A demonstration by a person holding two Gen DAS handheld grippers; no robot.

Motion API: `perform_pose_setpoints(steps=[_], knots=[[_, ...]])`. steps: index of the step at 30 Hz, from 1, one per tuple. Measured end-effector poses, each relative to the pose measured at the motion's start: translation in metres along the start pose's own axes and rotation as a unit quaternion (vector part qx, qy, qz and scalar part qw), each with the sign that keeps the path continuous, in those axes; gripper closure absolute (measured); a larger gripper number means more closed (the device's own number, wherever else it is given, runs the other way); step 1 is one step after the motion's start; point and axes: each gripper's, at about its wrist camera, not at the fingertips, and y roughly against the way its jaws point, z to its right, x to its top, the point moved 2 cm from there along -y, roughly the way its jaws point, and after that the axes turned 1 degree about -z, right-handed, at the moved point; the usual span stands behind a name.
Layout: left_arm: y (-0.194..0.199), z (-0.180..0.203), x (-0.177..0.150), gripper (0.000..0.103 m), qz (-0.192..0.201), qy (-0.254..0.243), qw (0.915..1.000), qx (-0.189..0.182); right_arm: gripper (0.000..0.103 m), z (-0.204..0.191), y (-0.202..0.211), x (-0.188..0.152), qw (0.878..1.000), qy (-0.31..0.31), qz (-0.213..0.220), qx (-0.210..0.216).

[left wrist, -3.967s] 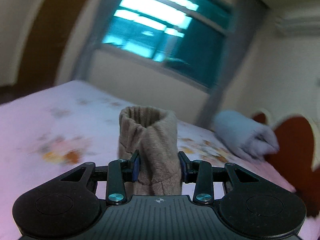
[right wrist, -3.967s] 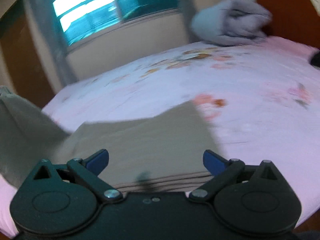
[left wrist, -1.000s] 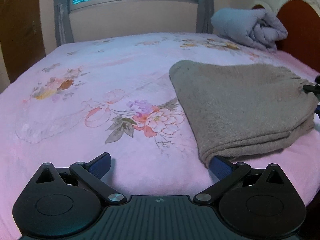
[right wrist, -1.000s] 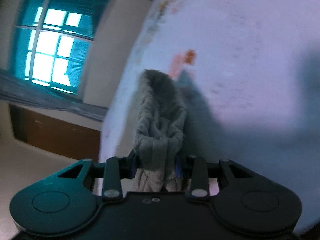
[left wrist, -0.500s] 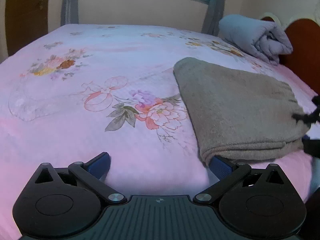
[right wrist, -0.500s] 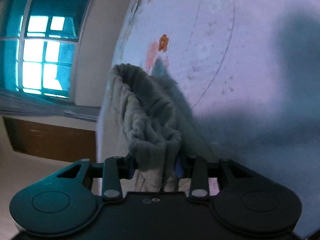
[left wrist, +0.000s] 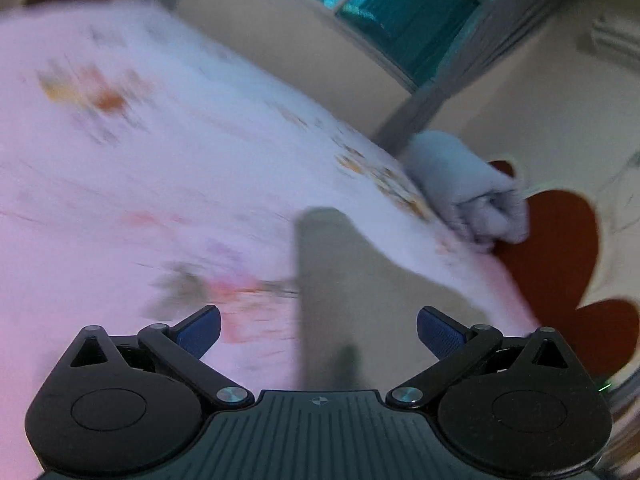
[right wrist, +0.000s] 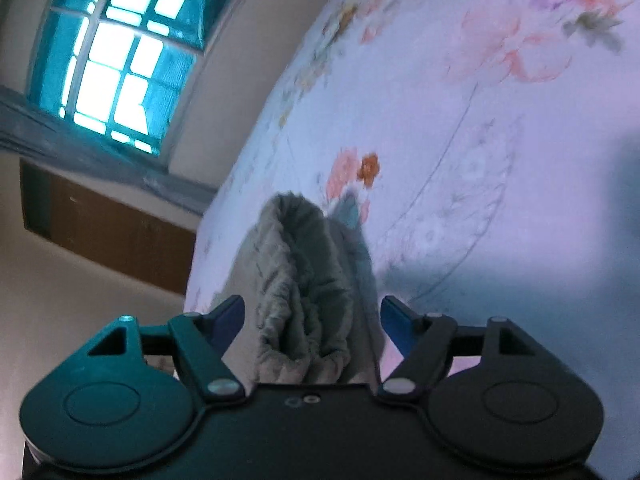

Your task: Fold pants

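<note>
Though the left view is blurred, the pants (left wrist: pixel 352 280) seem folded on the bed (left wrist: pixel 120 200); the right gripper (right wrist: pixel 312 320) has just opened around their bunched end, left gripper (left wrist: pixel 318 328) spread empty, leaving perhaps tidying.

Motion blur smears the bed (left wrist: pixel 120 160) and the pants (left wrist: pixel 340 280) in the left view. The right gripper (right wrist: pixel 312 320) body hides the pants' near end.

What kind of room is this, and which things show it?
Most likely a bedroom. A bed with a pink floral sheet fills both views, a red headboard stands behind a rolled grey blanket, and a curtained window is in the wall.
</note>
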Motion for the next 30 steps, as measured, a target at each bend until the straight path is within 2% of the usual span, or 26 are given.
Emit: perform_pose_setpoints(steps=[1,6,11,16,23,27,28,29,30], knots=[[-0.015,0.001,0.001,0.0,-0.01,0.006,0.9999,-0.009,0.035,0.001,-0.003,-0.002,1.0,0.001,-0.007,0.001],[-0.069,-0.01,-0.002,0.0,-0.051,0.047,0.9976,0.003,0.035,0.003,-0.02,-0.003,1.0,0.003,-0.028,0.003],[-0.091,-0.012,-0.001,0.0,-0.052,0.061,0.9968,0.005,0.034,0.002,-0.036,-0.002,0.997,0.015,-0.068,0.022],[-0.111,-0.015,0.009,0.0,-0.091,0.071,0.9933,-0.014,0.031,0.003,-0.044,0.004,0.995,0.012,-0.089,0.043],[-0.137,-0.01,0.018,0.0,-0.136,0.056,0.9885,-0.036,0.03,-0.005,-0.056,0.008,0.992,0.025,-0.113,0.054],[-0.142,-0.008,0.019,0.001,-0.149,0.06,0.9857,-0.053,0.034,-0.005,-0.063,0.013,0.991,0.023,-0.124,0.052],[-0.143,-0.006,0.018,0.019,-0.149,0.057,0.9857,-0.054,0.034,-0.009,-0.066,0.012,0.99,0.027,-0.127,0.048],[-0.145,-0.005,0.017,0.054,-0.155,0.057,0.9849,-0.052,0.036,-0.013,-0.068,0.012,0.99,0.034,-0.132,0.041],[-0.15,-0.007,0.013,0.056,-0.166,0.068,0.9828,-0.044,0.037,-0.016,-0.071,0.012,0.989,0.039,-0.137,0.032]])
